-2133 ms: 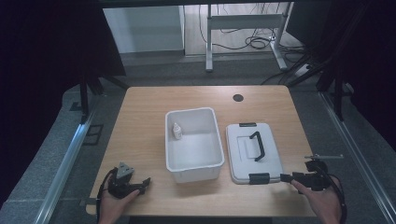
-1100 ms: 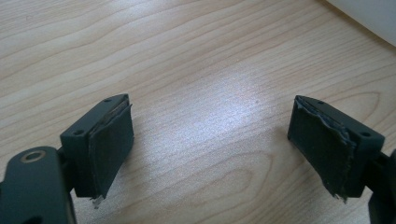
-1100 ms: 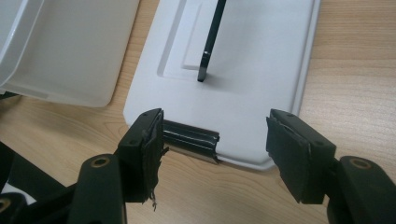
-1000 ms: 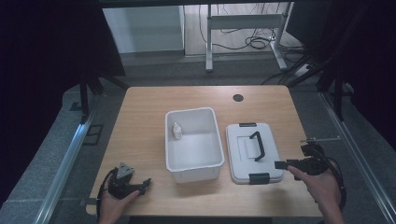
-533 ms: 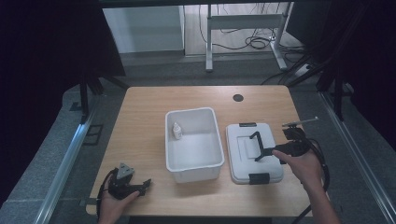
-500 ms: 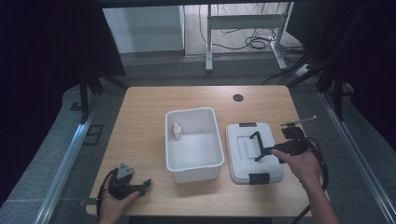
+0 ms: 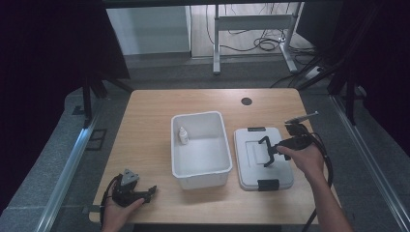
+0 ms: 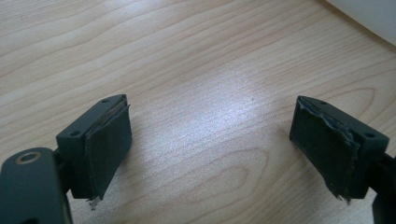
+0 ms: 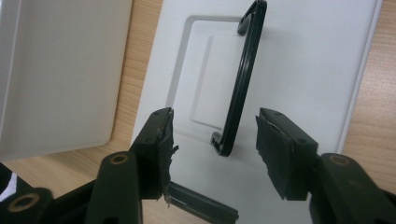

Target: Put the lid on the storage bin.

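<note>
The white lid [image 7: 263, 158] lies flat on the worktop [image 7: 150, 116] just right of the open white bin [image 7: 200, 150], its black handle [image 9: 240, 79] raised. The right gripper [image 9: 215, 140] hovers over it, jaws apart either side of the handle. A small bottle [image 7: 183, 136] stands inside the bin. The left gripper [image 8: 210, 149] rests near the worktop's front left corner, jaws apart.

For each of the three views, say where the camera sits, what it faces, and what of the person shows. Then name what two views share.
High view: above the person's side, looking forward and down on the table, bin and lid; both forearms show.
Left gripper view: rides the left hand-held gripper, facing bare tabletop between open jaws; no hand shows.
Right gripper view: rides the right hand-held gripper, facing the lid's black handle between open jaws; no hand shows.
Shared: lid and handle appear in the high and right gripper views.
</note>
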